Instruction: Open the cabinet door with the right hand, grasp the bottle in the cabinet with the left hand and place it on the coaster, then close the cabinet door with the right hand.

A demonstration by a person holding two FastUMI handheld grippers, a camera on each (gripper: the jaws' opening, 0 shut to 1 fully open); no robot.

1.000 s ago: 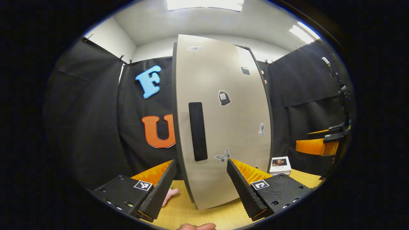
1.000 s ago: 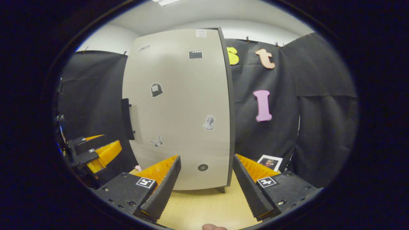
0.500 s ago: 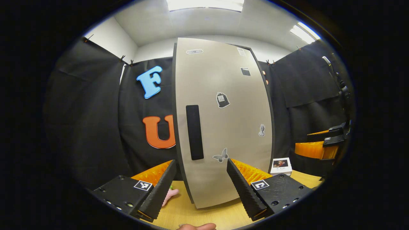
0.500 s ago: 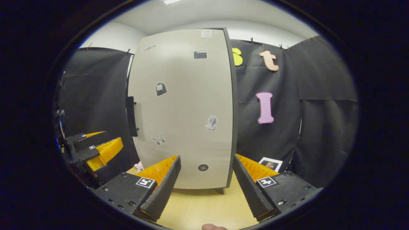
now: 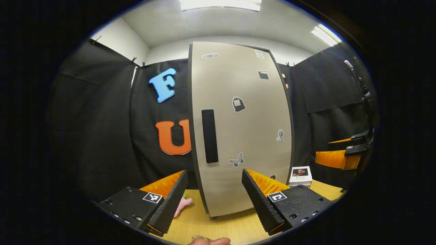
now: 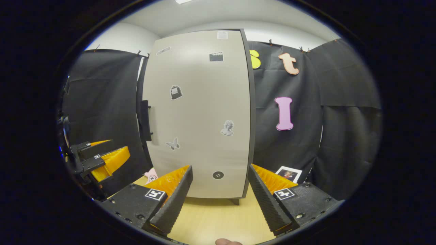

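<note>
Beige cabinet door closed, both grippers' fingers apparently spread wide, empty.

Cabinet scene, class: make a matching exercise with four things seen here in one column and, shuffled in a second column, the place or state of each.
Things:
1. cabinet door
2. handle
3. pink toy
4. left hand-held gripper

Places or states:
A. on the table, left of the cabinet
B. open, gripping nothing
C. closed
D. dark upright bar near the door's left edge

Pairs: 1-C, 2-D, 3-A, 4-B
</note>
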